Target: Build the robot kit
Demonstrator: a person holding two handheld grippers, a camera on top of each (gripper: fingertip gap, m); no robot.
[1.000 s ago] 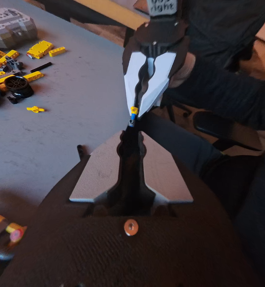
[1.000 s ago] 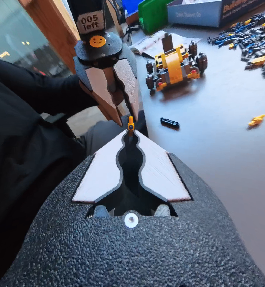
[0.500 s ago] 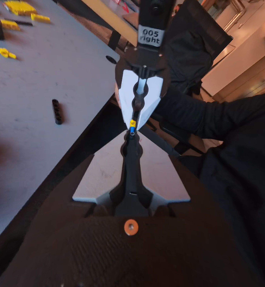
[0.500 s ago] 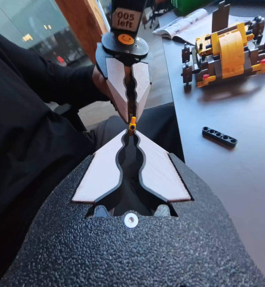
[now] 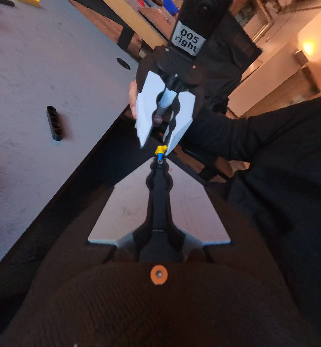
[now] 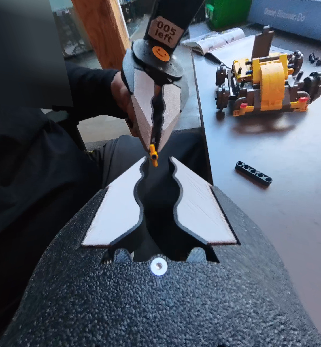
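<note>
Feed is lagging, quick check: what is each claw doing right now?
Left claw: shut on the yellow-and-blue pin, off the table's edge.
Right claw: open, holding nothing; one tip beside the pin.

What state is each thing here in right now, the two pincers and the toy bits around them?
Left gripper: shut on the yellow-and-blue pin.
Right gripper: open, holding nothing.
Yellow-and-blue pin: held at the left gripper's tips, in the air off the table edge.
Black beam: lying flat on the table, untouched.
Yellow toy vehicle: partly built, standing on the table.
Booklet: lying open.
</note>
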